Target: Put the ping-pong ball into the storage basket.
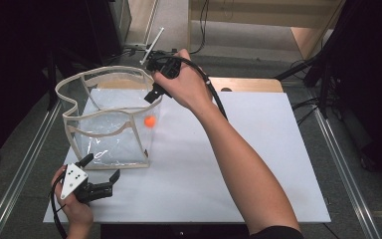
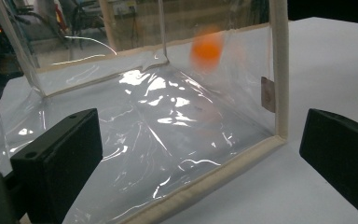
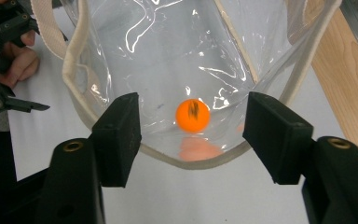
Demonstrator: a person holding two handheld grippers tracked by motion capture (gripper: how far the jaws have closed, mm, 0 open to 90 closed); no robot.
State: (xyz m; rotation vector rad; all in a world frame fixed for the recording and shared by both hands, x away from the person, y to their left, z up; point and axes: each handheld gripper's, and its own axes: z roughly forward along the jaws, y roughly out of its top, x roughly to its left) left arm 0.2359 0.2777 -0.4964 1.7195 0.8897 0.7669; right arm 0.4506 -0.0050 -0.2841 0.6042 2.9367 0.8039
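Ball (image 3: 193,115), orange, inside clear bag (image 1: 107,130); right claw (image 3: 192,135) part-open above, empty; left claw (image 1: 102,177) open, empty.

Overhead light is falling brightly on the white table sheet (image 1: 258,164), while the room around it is sinking into darkness. Glare is streaking across the clear bag (image 2: 158,116). Inside the bag, the orange ball (image 2: 206,49) is smearing with motion blur, edges soft.
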